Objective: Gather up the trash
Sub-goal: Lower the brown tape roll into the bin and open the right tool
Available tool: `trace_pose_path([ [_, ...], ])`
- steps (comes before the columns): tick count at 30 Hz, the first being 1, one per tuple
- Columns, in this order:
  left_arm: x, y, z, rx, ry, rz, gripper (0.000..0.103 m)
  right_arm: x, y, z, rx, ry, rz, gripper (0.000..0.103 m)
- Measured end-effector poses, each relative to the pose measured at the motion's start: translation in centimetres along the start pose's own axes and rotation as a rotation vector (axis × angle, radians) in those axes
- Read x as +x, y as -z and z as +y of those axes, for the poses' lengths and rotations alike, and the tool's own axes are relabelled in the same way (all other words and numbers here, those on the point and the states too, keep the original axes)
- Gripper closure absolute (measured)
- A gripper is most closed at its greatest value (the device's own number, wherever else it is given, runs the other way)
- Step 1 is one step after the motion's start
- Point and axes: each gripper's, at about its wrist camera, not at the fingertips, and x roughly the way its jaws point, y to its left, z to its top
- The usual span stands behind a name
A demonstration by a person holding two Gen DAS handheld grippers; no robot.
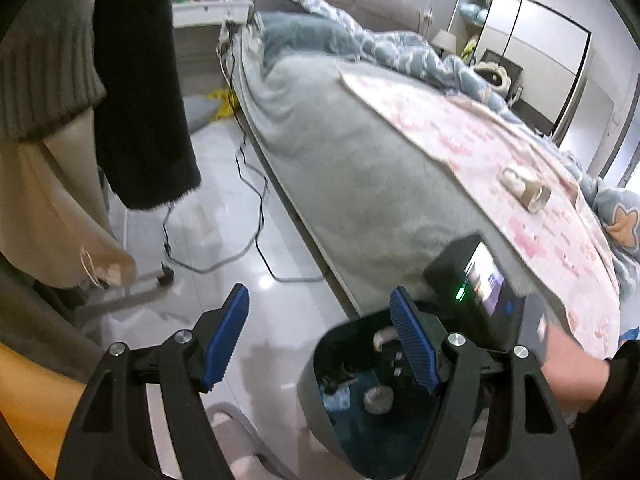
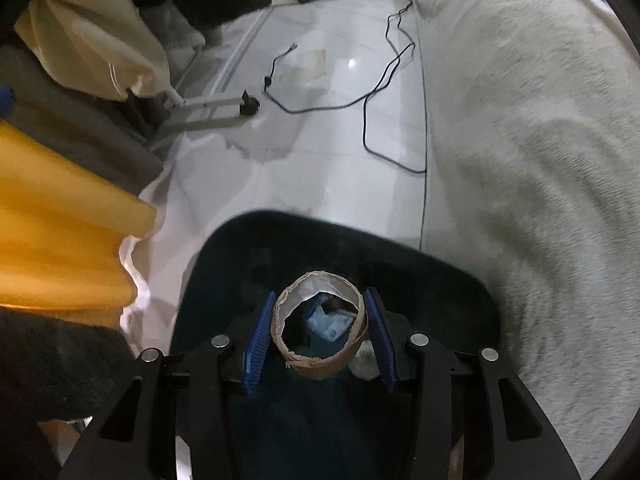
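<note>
My right gripper point(image 2: 319, 338) holds a brown cardboard tube point(image 2: 320, 364) between its blue pads, directly above the dark trash bin point(image 2: 224, 280); through the tube I see a blue wrapper point(image 2: 330, 326) inside the bin. In the left wrist view the bin point(image 1: 312, 392) stands on the floor by the bed, with trash at its bottom and the right gripper's body point(image 1: 476, 280) over it. My left gripper point(image 1: 320, 340) is open and empty above the floor and bin edge. Another cardboard tube point(image 1: 534, 196) and a crumpled tissue point(image 1: 512, 180) lie on the pink mat point(image 1: 460, 140) on the bed.
The bed with a grey sheet point(image 1: 340, 160) runs along the right. Black cables point(image 1: 256, 208) trail over the white tiled floor. A clothes rack base point(image 2: 208, 112) and hanging garments point(image 1: 140, 100) stand on the left, with yellow fabric point(image 2: 60, 220) nearby.
</note>
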Motion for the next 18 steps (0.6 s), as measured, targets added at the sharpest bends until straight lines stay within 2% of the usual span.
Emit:
trace_pose_path([
  [6, -1.5, -0.8, -0.2, 0.03, -0.017, -0.083, 0.027, 1.8, 0.7, 0.3, -0.022, 0.003, 0.062, 0.057],
  [18, -4.1, -2.0, -1.3, 0.046, 0.011, -0.202, 0.024, 4.1, 2.3, 1.2, -0.079, 0.001, 0.162, 0.055],
])
